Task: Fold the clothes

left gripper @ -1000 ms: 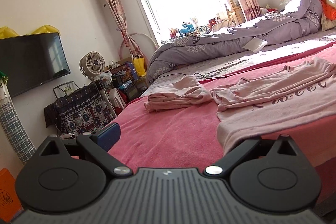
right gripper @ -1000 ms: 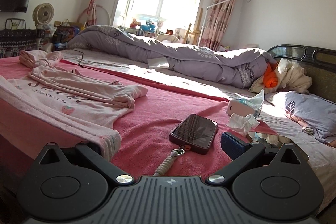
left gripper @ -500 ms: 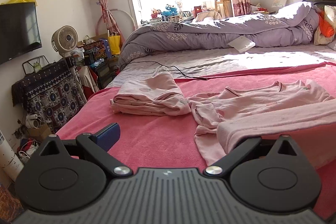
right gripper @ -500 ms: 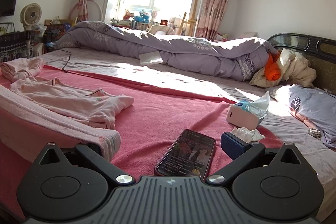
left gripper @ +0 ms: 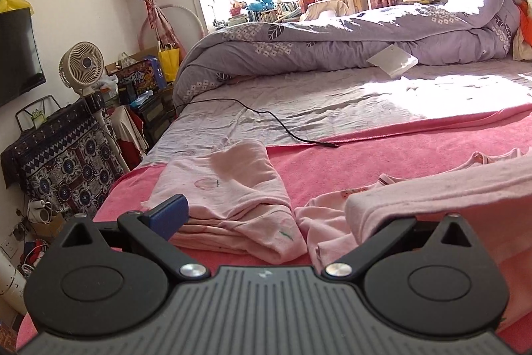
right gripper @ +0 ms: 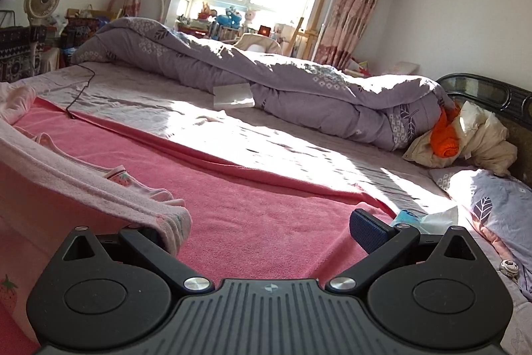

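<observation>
A light pink garment hangs over the inner finger of each gripper and stretches between them above the pink blanket. It also shows in the right wrist view, draped over the left finger. My left gripper and my right gripper both stand wide open, with the cloth resting on one finger each. A folded pink garment lies on the blanket just ahead of my left gripper.
A rolled purple duvet lies along the far side of the bed. A black cable runs over the grey sheet. Pillows and an orange cloth lie by the headboard. A fan and cluttered furniture stand left of the bed.
Both grippers have moved forward over the bed, carrying the garment's edge away from me. The phone has dropped out of the right wrist view. The folded garment is now closer to my left gripper.
</observation>
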Available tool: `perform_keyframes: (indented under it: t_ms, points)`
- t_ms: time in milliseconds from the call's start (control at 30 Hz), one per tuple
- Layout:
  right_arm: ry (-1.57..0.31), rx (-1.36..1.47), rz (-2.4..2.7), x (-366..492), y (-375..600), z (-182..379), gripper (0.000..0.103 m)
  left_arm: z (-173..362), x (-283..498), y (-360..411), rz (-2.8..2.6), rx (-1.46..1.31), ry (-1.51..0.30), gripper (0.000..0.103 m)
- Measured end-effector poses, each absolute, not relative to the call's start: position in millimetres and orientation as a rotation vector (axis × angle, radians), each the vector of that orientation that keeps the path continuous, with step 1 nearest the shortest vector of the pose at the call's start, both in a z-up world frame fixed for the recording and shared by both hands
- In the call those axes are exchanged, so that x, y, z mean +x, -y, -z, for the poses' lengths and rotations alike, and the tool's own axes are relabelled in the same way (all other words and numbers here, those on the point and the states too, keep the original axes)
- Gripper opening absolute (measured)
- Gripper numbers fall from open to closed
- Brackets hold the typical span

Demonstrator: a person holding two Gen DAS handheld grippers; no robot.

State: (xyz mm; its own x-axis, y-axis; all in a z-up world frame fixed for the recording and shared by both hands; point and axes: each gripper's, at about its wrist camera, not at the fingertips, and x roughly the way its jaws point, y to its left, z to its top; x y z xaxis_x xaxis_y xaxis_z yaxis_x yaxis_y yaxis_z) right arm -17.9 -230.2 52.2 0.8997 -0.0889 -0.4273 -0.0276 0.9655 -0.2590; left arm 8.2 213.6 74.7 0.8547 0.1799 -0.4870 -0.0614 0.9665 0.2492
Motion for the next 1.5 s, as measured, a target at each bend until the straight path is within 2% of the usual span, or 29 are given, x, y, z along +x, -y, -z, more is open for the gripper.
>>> perform_keyframes:
  t_ms: [167, 300, 433, 600, 700, 867, 1000, 1100, 1133, 1233, 1300, 1367, 1433, 1500]
  points:
    - [-0.615, -0.239, 0.007, 50, 225, -15, 0.103, -38, 55, -208, -0.142, 0.292, -0.639, 0.103]
    - [-0.75, -0.231, -0.04, 73, 222, 13, 0.103, -18, 66, -209, -0.127, 0.291, -0.718, 0.103]
    - [-0.74, -0.17, -0.095, 67, 223, 1, 0.103, -27, 69, -219, -0.099, 0.206, -0.745, 0.103]
    - [-0.654, 0.213, -0.235, 61, 266, -40, 0.103, -56, 69, -252, -0.044, -0.046, -0.765, 0.103]
    - [-0.652, 0.292, -0.241, 61, 280, -49, 0.103, -48, 80, -264, -0.008, -0.141, -0.888, 0.103]
    - [-0.811, 0.434, -0.283, 74, 285, -29, 0.103, -28, 92, -274, 0.024, -0.275, -1.035, 0.103]
    - [-0.873, 0.811, -0.367, 96, 296, -12, 0.103, -26, 94, -275, 0.077, -0.332, -1.07, 0.102]
    - [-0.831, 1.006, -0.438, 102, 301, -8, 0.103, -29, 94, -281, 0.102, -0.382, -1.071, 0.102]
    - [-0.789, 0.938, -0.458, 99, 294, -16, 0.103, -29, 95, -284, 0.12, -0.404, -1.079, 0.102]
    - [-0.609, 0.471, -0.507, 63, 237, -51, 0.101, -27, 98, -288, 0.112, -0.395, -1.104, 0.102]
    - [-0.525, 0.115, -0.601, 32, 169, -64, 0.092, -25, 100, -289, 0.109, -0.398, -1.112, 0.102]
    - [-0.527, -0.097, -0.762, 13, 100, -62, 0.07, -24, 101, -290, 0.127, -0.417, -1.111, 0.102]
    - [-0.617, -0.142, -0.895, 12, 45, -50, 0.058, -25, 100, -291, 0.154, -0.439, -1.107, 0.102]
    - [-0.692, -0.173, -0.958, 17, 1, -37, 0.052, -25, 99, -295, 0.191, -0.481, -1.103, 0.102]
